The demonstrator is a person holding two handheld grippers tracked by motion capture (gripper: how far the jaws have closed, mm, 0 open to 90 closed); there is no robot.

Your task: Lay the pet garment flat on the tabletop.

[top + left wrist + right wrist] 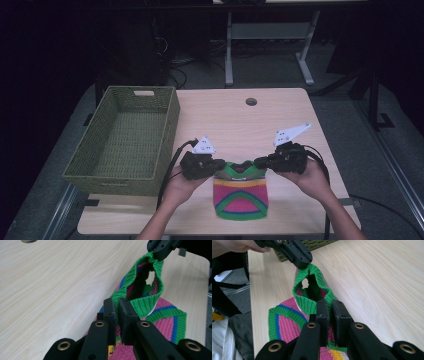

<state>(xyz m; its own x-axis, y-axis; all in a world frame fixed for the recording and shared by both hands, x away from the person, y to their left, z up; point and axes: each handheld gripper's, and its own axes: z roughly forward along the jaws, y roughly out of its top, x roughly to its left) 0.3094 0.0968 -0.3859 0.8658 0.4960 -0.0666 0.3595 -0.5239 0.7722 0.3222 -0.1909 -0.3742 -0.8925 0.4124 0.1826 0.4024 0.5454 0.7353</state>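
A small knitted garment, pink with green, blue and yellow stripes, lies at the front middle of the wooden table. Its green ribbed neck is lifted and stretched between both grippers. My left gripper is shut on the neck's left edge, and the jaws pinch the green rib. My right gripper is shut on the opposite edge, its own jaws clamping the rib. In each gripper view the other gripper holds the far side of the neck opening.
An olive woven basket stands at the table's left, close to the left hand. A round cable hole sits near the far edge. Bare tabletop stretches beyond the garment. Desk legs and cables lie on the floor behind.
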